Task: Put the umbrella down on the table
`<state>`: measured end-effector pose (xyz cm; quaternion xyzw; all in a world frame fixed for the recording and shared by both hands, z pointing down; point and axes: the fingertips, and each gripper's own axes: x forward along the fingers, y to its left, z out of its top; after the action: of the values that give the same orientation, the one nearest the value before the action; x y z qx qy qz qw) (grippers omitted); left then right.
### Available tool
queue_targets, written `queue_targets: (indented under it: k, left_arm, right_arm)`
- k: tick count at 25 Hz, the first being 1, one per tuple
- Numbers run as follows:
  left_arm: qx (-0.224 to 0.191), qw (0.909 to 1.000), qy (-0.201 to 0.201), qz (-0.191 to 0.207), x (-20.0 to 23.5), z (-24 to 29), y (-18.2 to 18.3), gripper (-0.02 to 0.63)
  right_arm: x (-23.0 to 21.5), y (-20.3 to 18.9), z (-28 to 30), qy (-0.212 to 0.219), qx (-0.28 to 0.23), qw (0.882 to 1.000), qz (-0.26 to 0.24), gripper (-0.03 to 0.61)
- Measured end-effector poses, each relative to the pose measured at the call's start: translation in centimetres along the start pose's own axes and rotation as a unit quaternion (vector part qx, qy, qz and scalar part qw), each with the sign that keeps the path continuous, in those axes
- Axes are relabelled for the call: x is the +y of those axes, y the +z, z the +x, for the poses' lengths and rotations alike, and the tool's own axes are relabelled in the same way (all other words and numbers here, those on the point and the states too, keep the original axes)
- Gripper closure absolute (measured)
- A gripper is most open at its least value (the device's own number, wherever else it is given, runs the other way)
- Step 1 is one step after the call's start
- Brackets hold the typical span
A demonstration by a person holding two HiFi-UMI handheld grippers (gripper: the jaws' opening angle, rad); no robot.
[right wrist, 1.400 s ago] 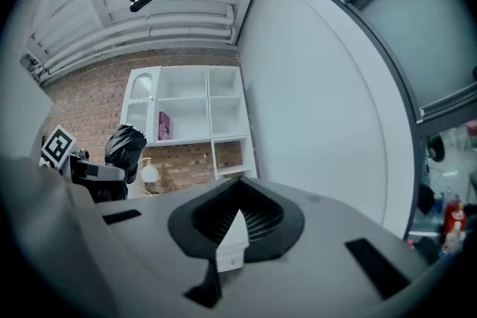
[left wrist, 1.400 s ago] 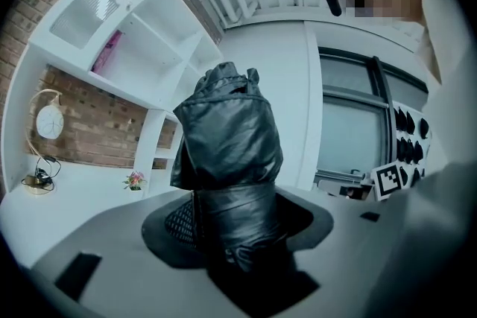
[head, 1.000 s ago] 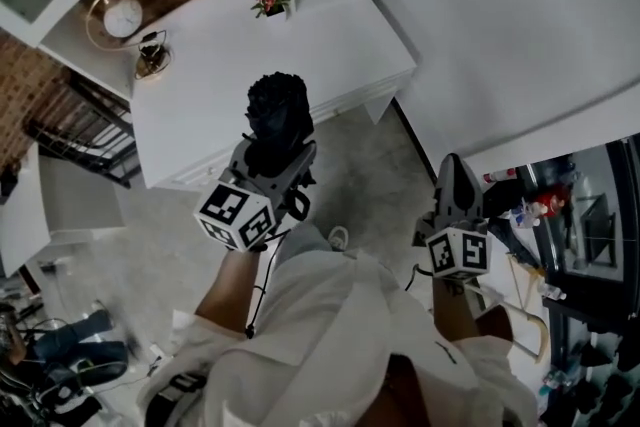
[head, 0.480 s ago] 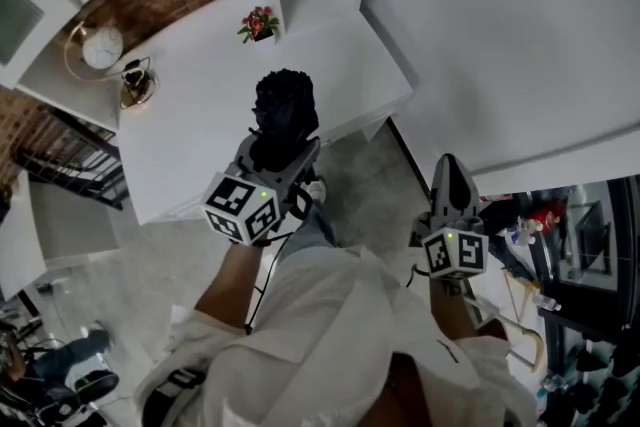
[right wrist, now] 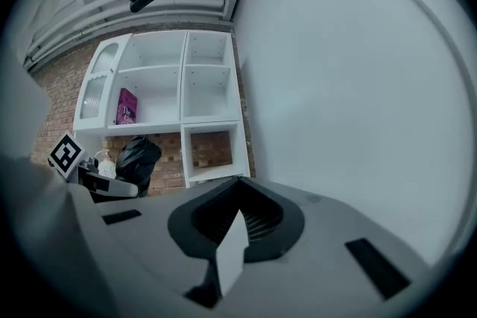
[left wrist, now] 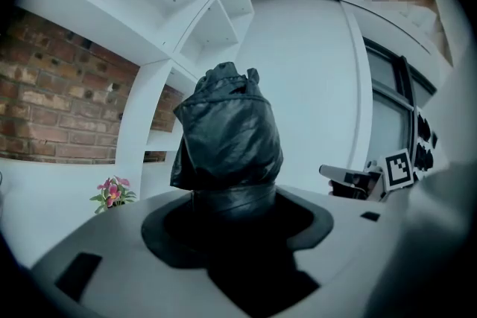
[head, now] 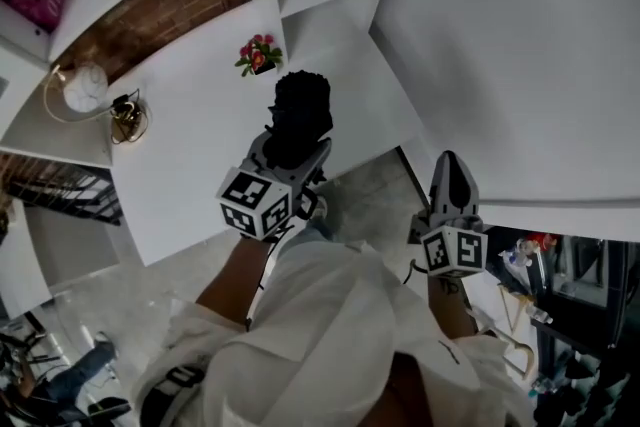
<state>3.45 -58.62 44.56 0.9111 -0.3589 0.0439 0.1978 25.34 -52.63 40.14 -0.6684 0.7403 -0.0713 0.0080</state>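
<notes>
My left gripper [head: 293,153] is shut on a folded black umbrella [head: 301,118], whose bunched fabric end sticks out past the jaws. In the left gripper view the umbrella [left wrist: 228,139] fills the middle, gripped low down by that gripper [left wrist: 232,199]. It hangs over the near edge of the white table [head: 190,165]. My right gripper [head: 453,177] is off to the right over the floor, beside the white wall, shut and with nothing in it. From the right gripper view [right wrist: 232,236] the umbrella [right wrist: 139,159] shows at the left.
On the table stand a small pot of pink flowers [head: 257,54], a round white clock [head: 84,87] and a small gold object [head: 128,117]. White shelving [right wrist: 160,97] backs the table against brick. A white wall [head: 520,45] is at the right, a dark rack [head: 570,265] at lower right.
Both grippers have moved forward towards the table. The umbrella, before over the floor at the table's front, now hangs over its near edge. Both grips look unchanged.
</notes>
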Motion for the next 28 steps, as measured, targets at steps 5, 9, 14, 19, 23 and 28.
queue_targets:
  k: [5,9,14,19,23,28]
  left_arm:
    - [0.017,0.9996,-0.003,-0.021,3.7,2.9,-0.3,0.345]
    - [0.034,0.9988,-0.003,-0.034,5.6,4.7,-0.9,0.345]
    - [0.055,0.9974,0.014,-0.045,7.1,7.6,-1.6,0.345]
    - [0.079,0.9944,0.042,-0.057,8.3,10.4,-2.9,0.345]
    - [0.109,0.9893,0.066,-0.071,9.4,12.5,-5.0,0.345]
    - [0.154,0.9802,0.095,-0.08,11.2,15.8,-8.5,0.345]
  right_arm:
    - [1.0,-1.5,4.6,0.003,0.019,1.0,-0.002,0.56]
    - [1.6,-2.6,7.4,0.013,0.034,0.999,-0.004,0.56]
    - [1.3,-4.0,10.4,0.029,0.052,0.998,-0.004,0.56]
    - [1.3,-5.3,13.4,0.059,0.071,0.996,-0.007,0.56]
    - [0.7,-6.8,15.5,0.076,0.089,0.993,-0.01,0.56]
    - [-0.7,-9.6,18.1,0.09,0.108,0.99,-0.004,0.56]
